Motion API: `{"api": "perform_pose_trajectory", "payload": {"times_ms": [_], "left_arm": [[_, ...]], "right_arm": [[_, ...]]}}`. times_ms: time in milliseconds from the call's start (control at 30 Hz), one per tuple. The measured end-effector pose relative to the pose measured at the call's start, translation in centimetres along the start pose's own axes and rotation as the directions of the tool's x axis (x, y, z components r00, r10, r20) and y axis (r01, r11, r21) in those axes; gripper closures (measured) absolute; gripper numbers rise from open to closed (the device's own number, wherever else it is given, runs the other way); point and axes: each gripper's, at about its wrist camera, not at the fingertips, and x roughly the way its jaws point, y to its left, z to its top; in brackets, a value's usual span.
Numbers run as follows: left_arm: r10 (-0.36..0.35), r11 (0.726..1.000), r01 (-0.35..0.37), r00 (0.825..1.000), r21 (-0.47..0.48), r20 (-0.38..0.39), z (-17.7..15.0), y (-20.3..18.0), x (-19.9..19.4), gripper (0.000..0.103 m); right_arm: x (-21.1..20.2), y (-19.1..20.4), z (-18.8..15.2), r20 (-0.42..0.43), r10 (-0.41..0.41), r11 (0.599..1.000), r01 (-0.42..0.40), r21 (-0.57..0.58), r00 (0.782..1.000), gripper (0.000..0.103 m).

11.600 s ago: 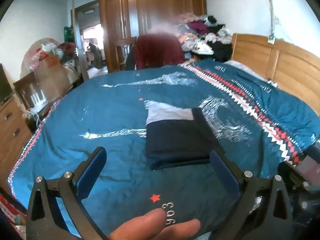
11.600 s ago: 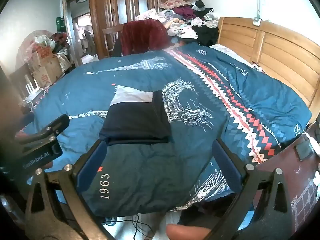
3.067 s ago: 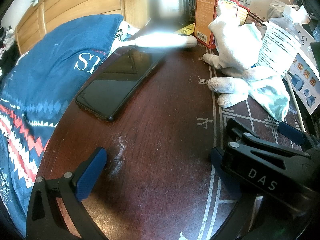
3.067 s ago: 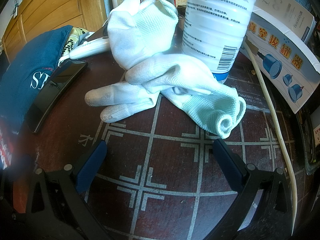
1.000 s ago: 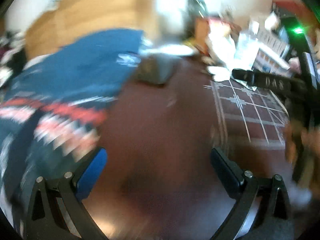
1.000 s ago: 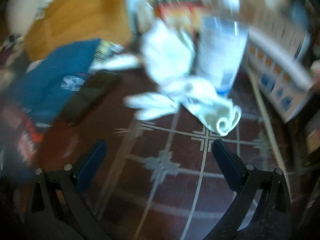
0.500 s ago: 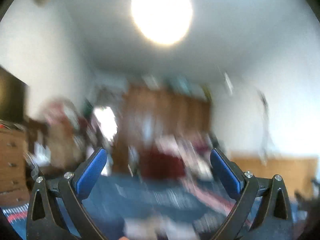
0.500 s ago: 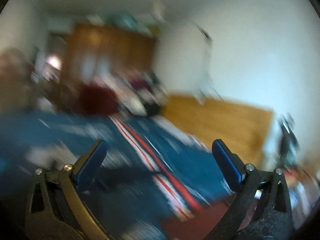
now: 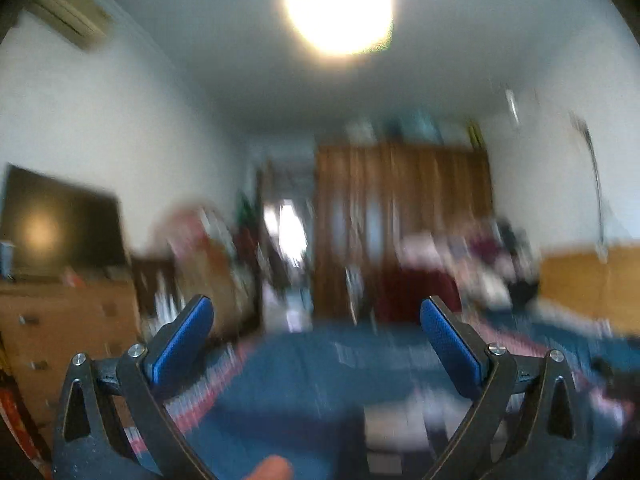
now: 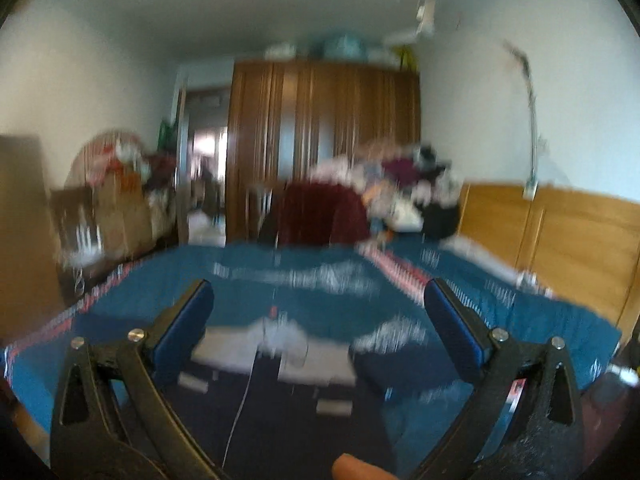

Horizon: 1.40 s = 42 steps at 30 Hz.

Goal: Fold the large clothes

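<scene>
Nearest each lens, the two grippers are lifted and empty. The left gripper [image 9: 316, 336] has its blue pads spread wide with nothing between them, and the right gripper [image 10: 318, 320] likewise stands with jaws well apart and holds nothing. A fingertip [image 10: 360, 466] shows at the bottom edge of the right wrist view.

Just beyond the right gripper lies the folded garment [image 10: 280, 392], a dark navy piece with a pale panel along its far edge, flat on the blue patterned bedspread [image 10: 320, 280]. The blur hides its exact outline, but it reads as a compact rectangle, not a spread-out item. In the left wrist view it is only a smear low in the frame.

Three seconds ago both cameras faced a dark bedside table with a phone, white gloves and a bottle; half a second ago they were mid-swing. Now both point back across the bed, so the detour to the table is over and the person faces the work area again. With this garment apparently finished, the next step is probably fetching another.

Farther off, a dark red cloth [image 10: 320, 212] drapes over a chair at the bed's far side, with a heap of mixed clothes [image 10: 408, 184] beside it against the wooden headboard [image 10: 560, 240]. Behind stands the brown wardrobe [image 10: 324, 120]; a ceiling lamp [image 9: 338, 4] glares above.
</scene>
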Motion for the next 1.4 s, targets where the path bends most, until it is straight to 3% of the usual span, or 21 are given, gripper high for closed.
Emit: {"api": "perform_pose_trajectory", "payload": {"times_ms": [67, 133, 200, 300, 433, 533, 600, 700, 733, 767, 833, 900, 1000, 1033, 1133, 1200, 1267, 1300, 1333, 1367, 1400], "left_arm": [[-0.057, 0.998, 0.061, 0.987, 0.018, -0.148, -4.0, -2.4, 3.1, 0.0], [-0.084, 0.995, 0.094, 0.967, 0.031, -0.24, -6.0, -4.8, 5.9, 0.0], [-0.117, 0.99, 0.136, 0.951, 0.046, -0.285, -7.6, -6.7, 7.4, 0.004], [-0.151, 0.985, 0.17, 0.945, 0.042, -0.29, -8.1, -8.5, 8.5, 0.006], [-0.12, 0.99, 0.136, 0.946, 0.032, -0.3, -9.0, -8.4, 11.7, 0.0], [-0.08, 0.994, 0.1, 0.924, 0.035, -0.374, -12.4, -5.4, 15.3, 0.0], [-0.029, 0.999, 0.042, 0.899, 0.02, -0.436, -15.0, -2.7, 18.2, 0.0], [0.132, 0.991, -0.128, 0.836, 0.045, -0.533, -20.0, 3.7, 22.7, 0.0], [0.163, 0.984, -0.176, 0.803, 0.033, -0.573, -21.5, 6.0, 23.9, 0.0], [0.199, 0.969, -0.245, 0.758, 0.011, -0.621, -23.5, 9.6, 25.5, 0.0], [0.243, 0.942, -0.335, 0.711, -0.013, -0.66, -25.9, 14.7, 27.2, 0.001], [0.262, 0.909, -0.414, 0.652, -0.044, -0.712, -28.6, 19.9, 29.6, 0.004], [0.246, 0.876, -0.472, 0.609, -0.096, -0.754, -31.1, 24.9, 32.5, 0.011], [0.229, 0.876, -0.471, 0.6, -0.107, -0.767, -31.8, 25.8, 33.8, 0.012], [0.106, 0.864, -0.446, 0.618, -0.236, -0.779, -33.5, 27.6, 36.8, 0.017], [0.033, 0.84, -0.442, 0.62, -0.315, -0.784, -34.8, 28.5, 39.0, 0.021], [-0.012, 0.818, -0.454, 0.602, -0.354, -0.798, -36.1, 29.2, 41.1, 0.025], [-0.024, 0.805, -0.467, 0.59, -0.366, -0.807, -37.2, 29.5, 42.2, 0.032], [-0.014, 0.797, -0.485, 0.581, -0.36, -0.814, -37.8, 29.8, 43.0, 0.039], [-0.001, 0.794, -0.495, 0.579, -0.352, -0.816, -38.1, 29.9, 43.6, 0.04], [0.005, 0.788, -0.499, 0.589, -0.359, -0.808, -38.3, 30.1, 44.2, 0.04]], "right_arm": [[0.8, 1.1, -2.0, -0.08, 0.003, 1.0, -0.004, -0.016, 0.997, 0.0], [1.3, 2.2, -2.2, -0.129, -0.002, 1.0, -0.002, -0.028, 0.992, 0.0], [0.9, 3.0, -2.2, -0.152, -0.019, 0.999, 0.013, -0.038, 0.988, 0.0], [1.1, 3.2, -2.0, -0.155, -0.054, 0.997, 0.045, -0.059, 0.986, 0.001], [2.3, 3.2, -1.7, -0.149, -0.087, 0.994, 0.077, -0.073, 0.985, 0.0], [5.0, 4.2, -2.6, -0.201, -0.061, 0.995, 0.044, -0.088, 0.978, 0.0], [8.0, 5.3, -4.0, -0.297, 0.008, 0.993, -0.043, -0.111, 0.955, 0.0], [12.7, 6.6, -7.9, -0.474, 0.069, 0.983, -0.14, -0.116, 0.878, 0.0], [13.9, 7.0, -9.6, -0.511, 0.065, 0.981, -0.149, -0.126, 0.857, 0.0], [15.2, 7.3, -11.4, -0.549, 0.052, 0.977, -0.157, -0.146, 0.834, 0.0], [17.9, 7.5, -15.0, -0.615, 0.009, 0.971, -0.154, -0.183, 0.789, 0.0], [20.0, 7.2, -17.4, -0.664, -0.024, 0.969, -0.145, -0.198, 0.748, 0.0], [22.2, 6.7, -19.3, -0.697, -0.063, 0.968, -0.127, -0.218, 0.715, 0.0], [23.1, 6.6, -20.1, -0.719, -0.059, 0.969, -0.134, -0.208, 0.693, 0.0], [24.1, 6.5, -21.7, -0.765, -0.025, 0.977, -0.146, -0.155, 0.644, 0.0], [23.8, 5.9, -21.9, -0.766, 0.009, 0.984, -0.143, -0.109, 0.642, 0.0], [23.2, 5.3, -22.1, -0.757, 0.044, 0.988, -0.139, -0.062, 0.652, 0.0], [22.9, 5.1, -22.2, -0.751, 0.056, 0.989, -0.14, -0.049, 0.658, 0.0], [22.5, 5.1, -22.2, -0.745, 0.065, 0.989, -0.144, -0.042, 0.664, 0.0], [22.1, 5.0, -22.2, -0.741, 0.07, 0.988, -0.148, -0.04, 0.668, 0.0], [21.9, 5.1, -22.2, -0.742, 0.073, 0.988, -0.151, -0.039, 0.667, 0.0]]}}
